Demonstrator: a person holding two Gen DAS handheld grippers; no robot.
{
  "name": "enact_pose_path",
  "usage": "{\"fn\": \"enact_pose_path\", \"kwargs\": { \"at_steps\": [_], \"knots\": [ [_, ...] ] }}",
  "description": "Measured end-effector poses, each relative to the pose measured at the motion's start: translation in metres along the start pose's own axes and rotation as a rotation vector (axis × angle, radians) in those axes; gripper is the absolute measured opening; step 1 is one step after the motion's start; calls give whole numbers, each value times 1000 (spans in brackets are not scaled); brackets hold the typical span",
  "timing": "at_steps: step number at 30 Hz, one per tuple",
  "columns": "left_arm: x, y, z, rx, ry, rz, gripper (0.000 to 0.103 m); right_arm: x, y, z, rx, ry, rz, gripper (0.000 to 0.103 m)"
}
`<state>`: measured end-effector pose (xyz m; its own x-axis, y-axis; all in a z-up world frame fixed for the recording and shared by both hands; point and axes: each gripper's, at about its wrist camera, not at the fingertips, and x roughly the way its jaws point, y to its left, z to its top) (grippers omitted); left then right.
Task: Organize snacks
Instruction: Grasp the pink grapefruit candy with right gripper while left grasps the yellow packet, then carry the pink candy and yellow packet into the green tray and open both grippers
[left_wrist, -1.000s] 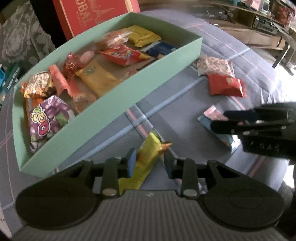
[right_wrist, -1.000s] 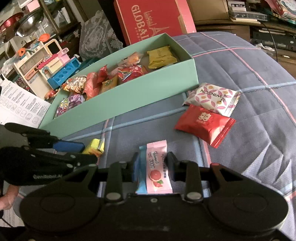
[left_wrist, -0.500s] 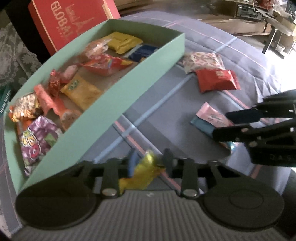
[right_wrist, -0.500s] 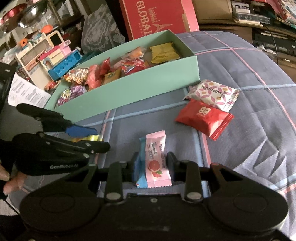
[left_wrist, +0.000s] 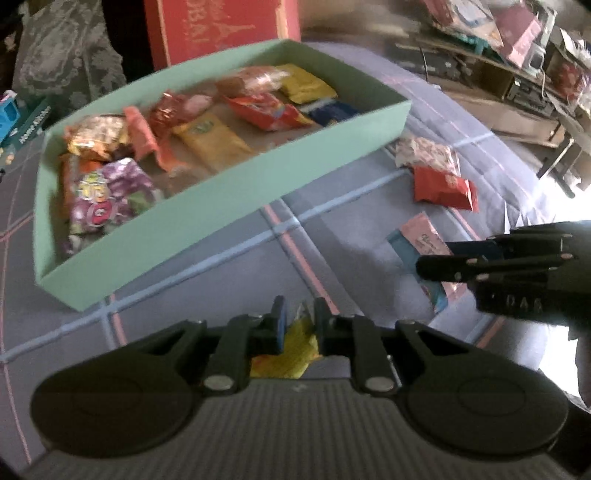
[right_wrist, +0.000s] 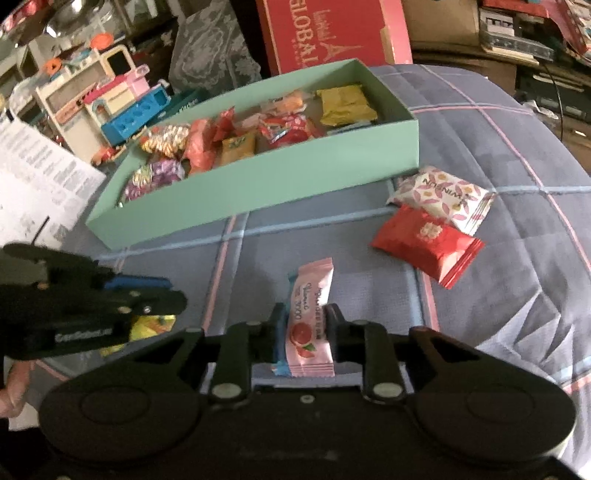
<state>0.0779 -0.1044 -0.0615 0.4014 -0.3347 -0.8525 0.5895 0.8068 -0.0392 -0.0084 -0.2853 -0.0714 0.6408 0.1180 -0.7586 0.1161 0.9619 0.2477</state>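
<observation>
Left claw (left_wrist: 298, 325) pinching yellow packet (left_wrist: 291, 350), right claw (right_wrist: 304, 332) clamped on pink sachet (right_wrist: 310, 325), near green box (right_wrist: 258, 184)

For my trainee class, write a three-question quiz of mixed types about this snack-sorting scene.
1. True or false: the left hand-held gripper is shut on a yellow packet.
2. Which packet lies between the right hand-held gripper's fingers? A) red B) pink C) purple
3. Fill in: the red packet lies outside the green ____.

Key: 1 true; 2 B, the pink packet; 3 box.
</observation>
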Motion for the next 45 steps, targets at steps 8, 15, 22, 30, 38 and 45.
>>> {"fn": "enact_pose_path", "kwargs": {
  "at_steps": [8,15,22,30,38,45],
  "knots": [
    [-14,16,-8,-40,-39,-25,18,3,8,5,-19,19,-21,22],
    [-19,19,-22,17,-51,0,57,6,8,0,-20,44,-33,23],
    [-20,29,-31,84,-15,-18,57,8,8,-2,-10,57,-32,23],
    [-12,-1,-35,273,22,-68,53,11,9,-3,-2,65,-25,23],
    [-6,8,-32,115,10,-34,13,12,13,0,-7,60,-13,22],
    [-26,34,-16,-60,-41,-39,13,-1,19,19,9,25,32,22]
  ]
}}
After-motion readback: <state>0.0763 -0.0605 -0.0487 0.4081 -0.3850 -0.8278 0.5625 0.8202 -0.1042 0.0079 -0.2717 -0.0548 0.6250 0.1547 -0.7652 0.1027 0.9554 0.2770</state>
